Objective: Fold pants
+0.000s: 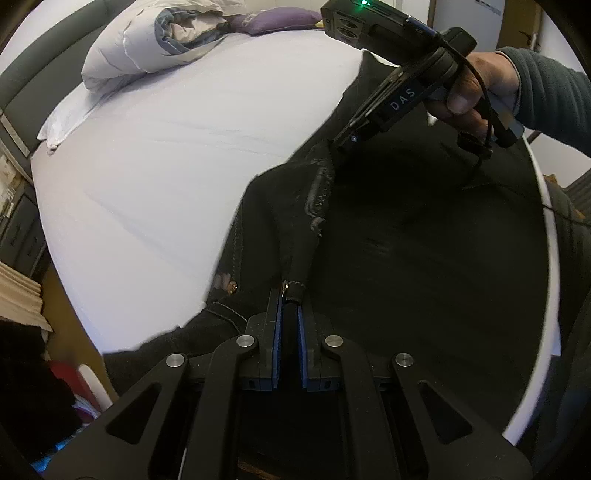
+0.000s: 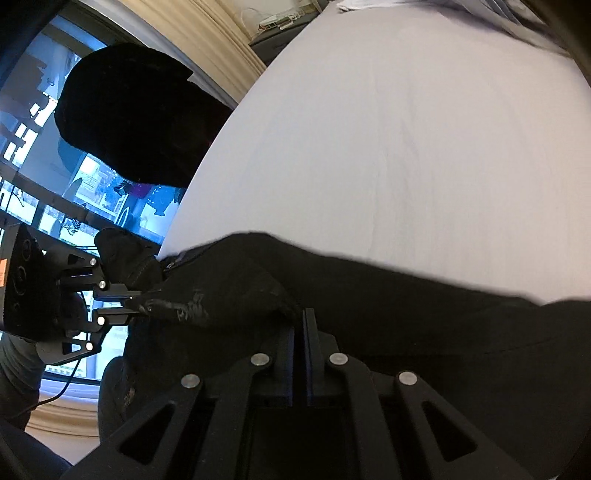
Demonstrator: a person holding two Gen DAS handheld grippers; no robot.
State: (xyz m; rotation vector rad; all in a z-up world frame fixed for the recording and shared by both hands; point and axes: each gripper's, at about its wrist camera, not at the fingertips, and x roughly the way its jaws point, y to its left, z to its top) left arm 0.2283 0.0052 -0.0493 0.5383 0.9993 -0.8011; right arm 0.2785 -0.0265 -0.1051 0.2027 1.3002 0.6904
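Black pants (image 1: 406, 240) lie on the white bed sheet (image 1: 166, 166) near its right edge. My left gripper (image 1: 289, 295) is shut on the pants' waistband by the metal button. My right gripper (image 1: 334, 142) comes in from the upper right and pinches the same waistband edge further along. In the right wrist view my right gripper (image 2: 300, 314) is shut on the black cloth (image 2: 369, 295), and the left gripper (image 2: 135, 303) shows at the left, shut on the waistband.
A crumpled white duvet (image 1: 147, 48) and a purple pillow (image 1: 273, 18) lie at the bed's far end. A dark headboard (image 1: 33, 88) stands at the left. A dark garment (image 2: 136, 114) hangs near the window beside the bed.
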